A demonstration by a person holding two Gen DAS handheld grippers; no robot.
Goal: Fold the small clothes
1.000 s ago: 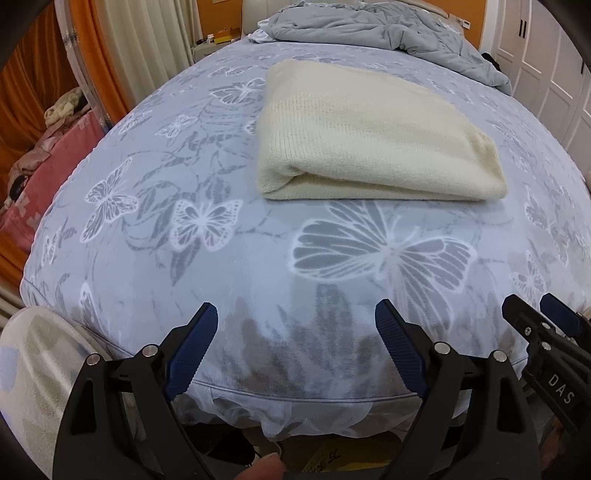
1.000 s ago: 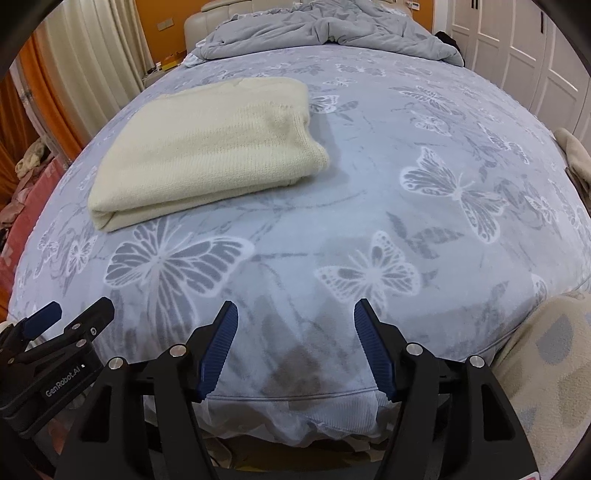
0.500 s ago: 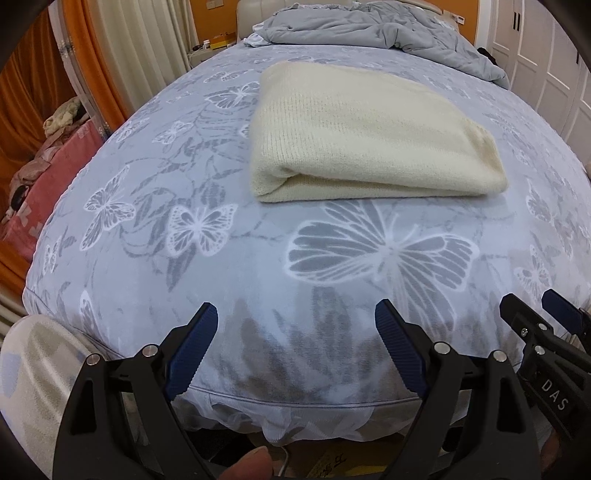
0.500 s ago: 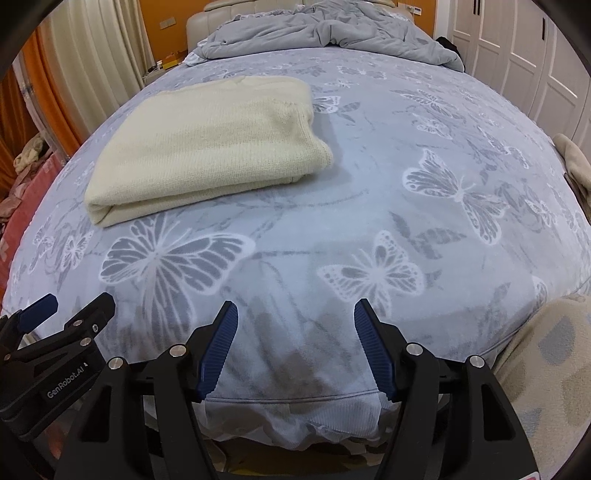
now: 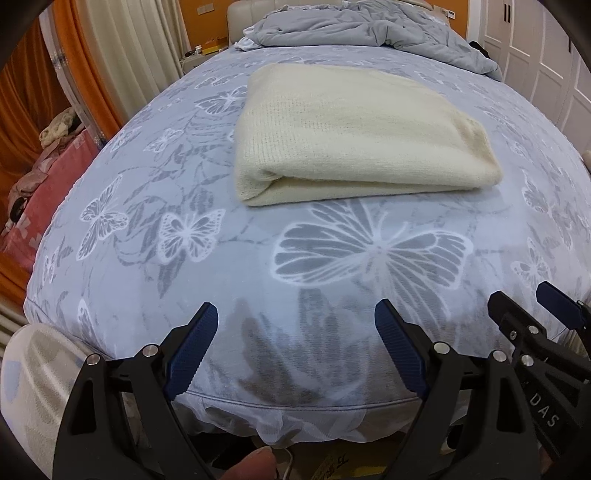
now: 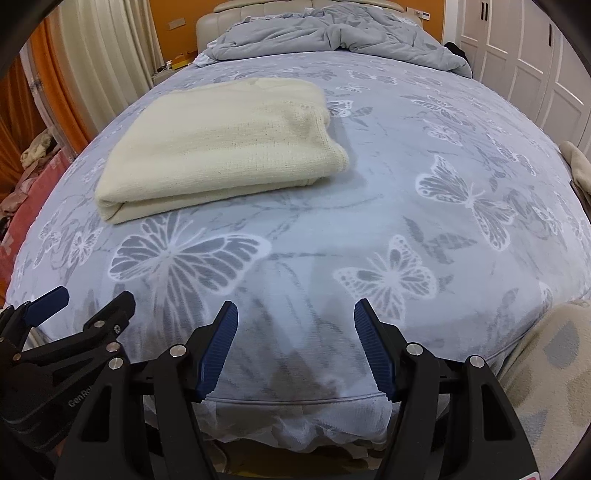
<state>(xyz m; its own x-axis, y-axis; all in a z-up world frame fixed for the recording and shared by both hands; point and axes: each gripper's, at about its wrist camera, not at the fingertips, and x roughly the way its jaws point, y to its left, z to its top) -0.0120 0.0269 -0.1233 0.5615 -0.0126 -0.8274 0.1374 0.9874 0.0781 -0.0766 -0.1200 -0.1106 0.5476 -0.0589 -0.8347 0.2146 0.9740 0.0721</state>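
We are holding both the left gripper [image 5: 295, 347] and the right gripper [image 6: 295, 347] spread and empty at the near edge of the butterfly-printed grey bedspread [image 5: 155, 280], judging the folded cream knitted garment [image 5: 351, 136] beyond them soft, light and floppy, best pinched at its near corners.

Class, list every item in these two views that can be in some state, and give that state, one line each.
cream knit garment: folded flat, lying on the bedspread, untouched.
left gripper: open, empty, at the bed's near edge.
right gripper: open, empty, at the bed's near edge.
grey duvet: crumpled at the head of the bed.
butterfly bedspread: spread smooth.
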